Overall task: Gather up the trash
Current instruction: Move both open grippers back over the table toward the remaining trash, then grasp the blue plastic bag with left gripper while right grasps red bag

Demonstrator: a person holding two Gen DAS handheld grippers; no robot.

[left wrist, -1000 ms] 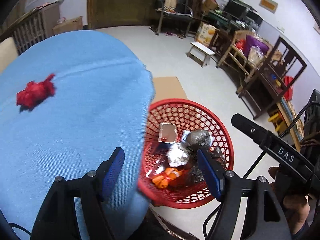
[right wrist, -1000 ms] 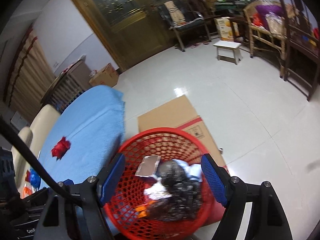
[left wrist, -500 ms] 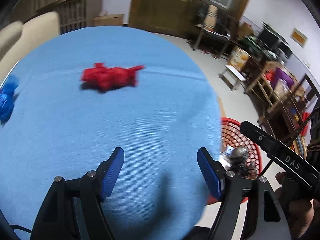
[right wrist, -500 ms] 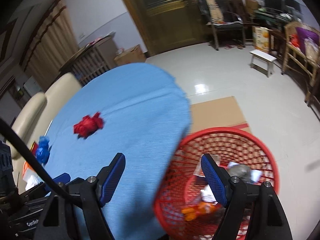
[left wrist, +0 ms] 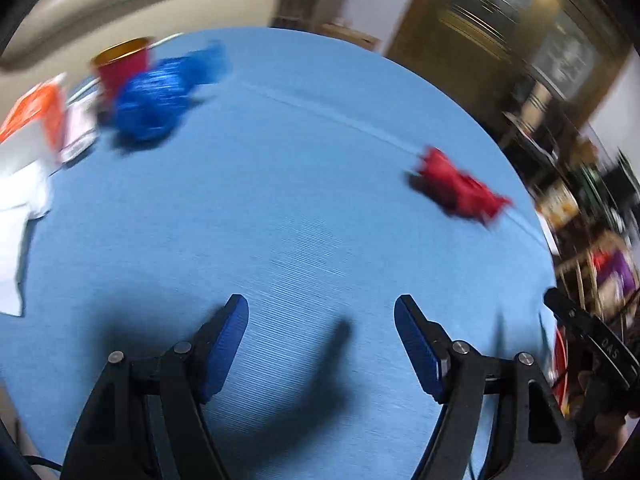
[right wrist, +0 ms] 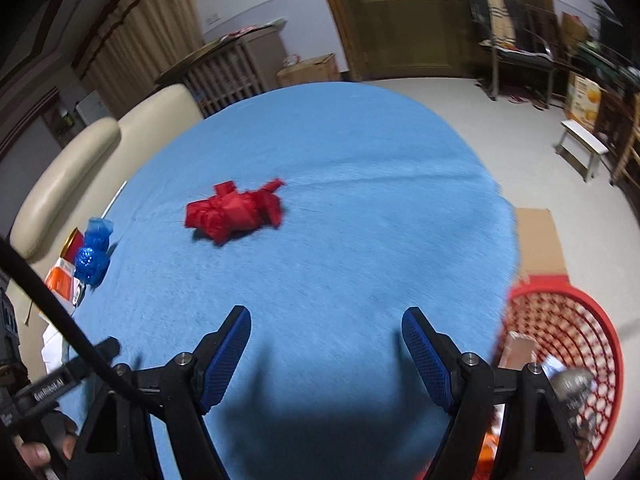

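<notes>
Both grippers over the near edge of the table, blue cloth on it. Left gripper: jaws wide apart, nothing between them, only bare cloth and shadow under. Right gripper: same, jaws spread, empty.

Landmark = table.

- Red basket on the floor just off the table's near right edge, partly hidden by the cloth edge. Holds trash already: a silvery wad, an orange scrap, some grey packaging. Only a sliver of its rim shows in the left view.
- Flat cardboard on the floor beyond the basket, beside the table's right edge.
- Red wad of crumpled trash lies on the cloth, mid-table and left of centre in the right view; in the left view it sits toward the right edge, blurred. Well apart from both grippers.
- Blue wad at the table's far-left edge, also, blurred.
- Red cup touching or just behind the blue wad; cannot tell which.
- Orange-white packet and white paper at the left edge beside them.
- Beige sofa past the table's left side.
</notes>
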